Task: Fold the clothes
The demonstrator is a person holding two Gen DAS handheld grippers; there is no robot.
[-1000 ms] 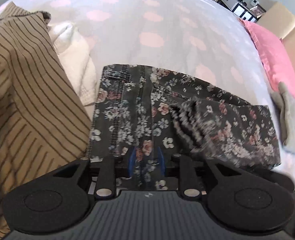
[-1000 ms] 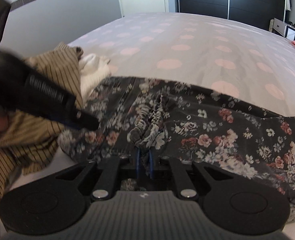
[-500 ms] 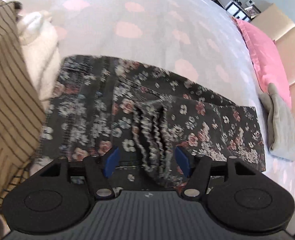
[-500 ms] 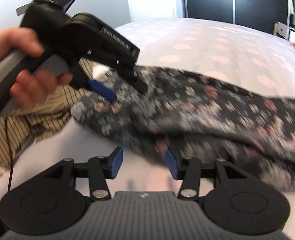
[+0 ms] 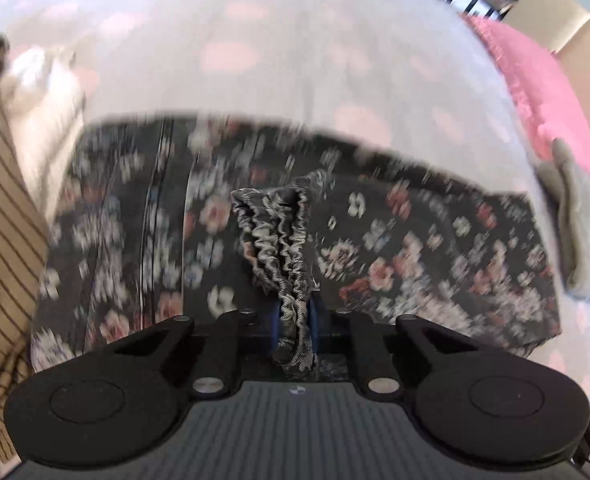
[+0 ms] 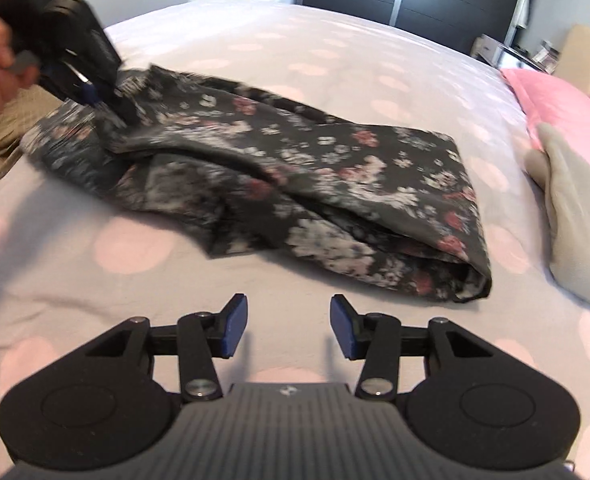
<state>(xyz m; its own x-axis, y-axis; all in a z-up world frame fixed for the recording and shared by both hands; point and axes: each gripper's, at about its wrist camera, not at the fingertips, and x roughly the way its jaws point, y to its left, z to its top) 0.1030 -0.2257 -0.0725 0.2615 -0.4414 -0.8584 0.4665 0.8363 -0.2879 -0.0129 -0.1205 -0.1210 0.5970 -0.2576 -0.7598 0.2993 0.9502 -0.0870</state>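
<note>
Both views are bright with soft, even daylight and show no hard shadows. In the left wrist view the bedspread (image 5: 295,80) is washed out almost white toward the top, its pink spots smeared. Motion blur streaks the floral garment (image 5: 415,248), while its gathered band between the jaws stays sharp. In the right wrist view the left gripper (image 6: 95,96) at upper left is blurred. Fisheye bending curves both frames, with dark corners.

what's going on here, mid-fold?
Mid-fold, yes. A person is folding the floral garment on the dotted bedsheet. The left tool is shut on its gathered elastic edge. The right tool hangs open over bare sheet, apart from the cloth. A striped garment lies to the side.
</note>
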